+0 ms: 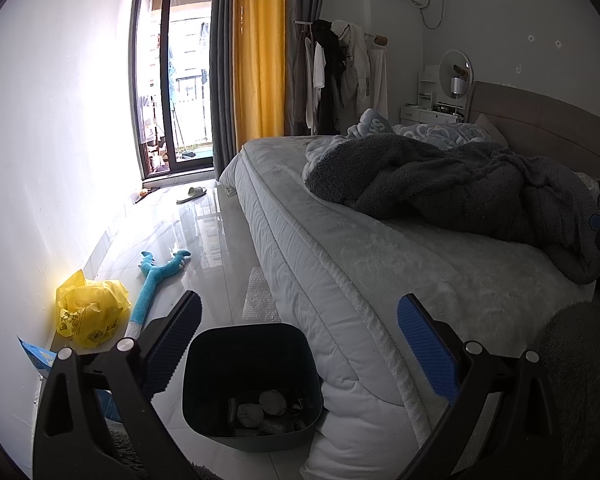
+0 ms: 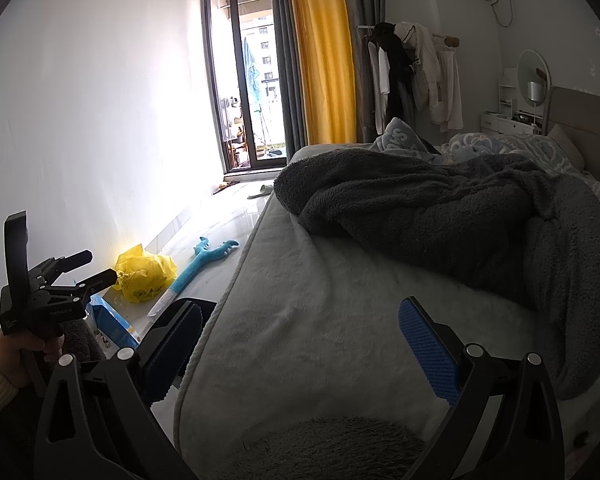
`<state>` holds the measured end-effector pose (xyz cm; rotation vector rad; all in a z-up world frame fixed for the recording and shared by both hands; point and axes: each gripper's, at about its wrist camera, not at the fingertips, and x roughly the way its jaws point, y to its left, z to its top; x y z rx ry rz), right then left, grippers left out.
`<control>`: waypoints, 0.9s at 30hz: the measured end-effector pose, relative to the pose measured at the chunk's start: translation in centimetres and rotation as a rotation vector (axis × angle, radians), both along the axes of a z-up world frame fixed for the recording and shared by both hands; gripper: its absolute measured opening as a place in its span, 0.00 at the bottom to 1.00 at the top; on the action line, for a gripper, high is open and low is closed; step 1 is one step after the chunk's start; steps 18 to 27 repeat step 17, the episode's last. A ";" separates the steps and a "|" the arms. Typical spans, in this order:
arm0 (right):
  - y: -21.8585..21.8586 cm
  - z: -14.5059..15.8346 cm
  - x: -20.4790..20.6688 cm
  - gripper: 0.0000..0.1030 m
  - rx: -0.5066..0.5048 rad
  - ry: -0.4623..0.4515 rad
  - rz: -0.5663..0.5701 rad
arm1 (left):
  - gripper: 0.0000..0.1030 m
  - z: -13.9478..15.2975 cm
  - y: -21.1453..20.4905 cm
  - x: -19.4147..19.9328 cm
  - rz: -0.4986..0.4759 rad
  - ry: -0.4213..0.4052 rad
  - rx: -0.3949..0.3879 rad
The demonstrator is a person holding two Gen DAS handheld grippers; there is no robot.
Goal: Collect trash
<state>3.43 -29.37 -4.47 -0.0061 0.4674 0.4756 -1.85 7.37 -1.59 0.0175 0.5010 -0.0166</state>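
A dark trash bin [image 1: 252,380] stands on the floor against the bed's side, with several crumpled grey wads inside. My left gripper [image 1: 300,344] is open and empty, held above the bin. A crumpled yellow plastic bag [image 1: 90,312] lies by the wall; it also shows in the right wrist view [image 2: 146,274]. A blue packet [image 1: 36,354] lies beside it, seen too in the right wrist view [image 2: 112,326]. A piece of bubble wrap [image 1: 258,298] lies by the bed. My right gripper [image 2: 300,344] is open and empty above the bed [image 2: 320,320].
A blue plush toy [image 1: 160,280] lies on the glossy floor. The bed [image 1: 380,280] carries a dark fleece blanket [image 1: 440,188]. A slipper [image 1: 192,194] lies near the balcony door. The white wall runs along the left. The left gripper [image 2: 96,270] shows in the right wrist view.
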 end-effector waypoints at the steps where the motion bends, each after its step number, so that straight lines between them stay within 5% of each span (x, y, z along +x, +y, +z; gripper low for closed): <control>1: 0.0 0.0 0.0 0.97 0.000 0.000 0.000 | 0.97 0.0 0.0 0.0 0.000 0.000 -0.001; 27: -0.1 0.0 0.0 0.97 0.000 -0.001 0.001 | 0.97 0.0 -0.7 -0.2 -0.011 -0.001 0.017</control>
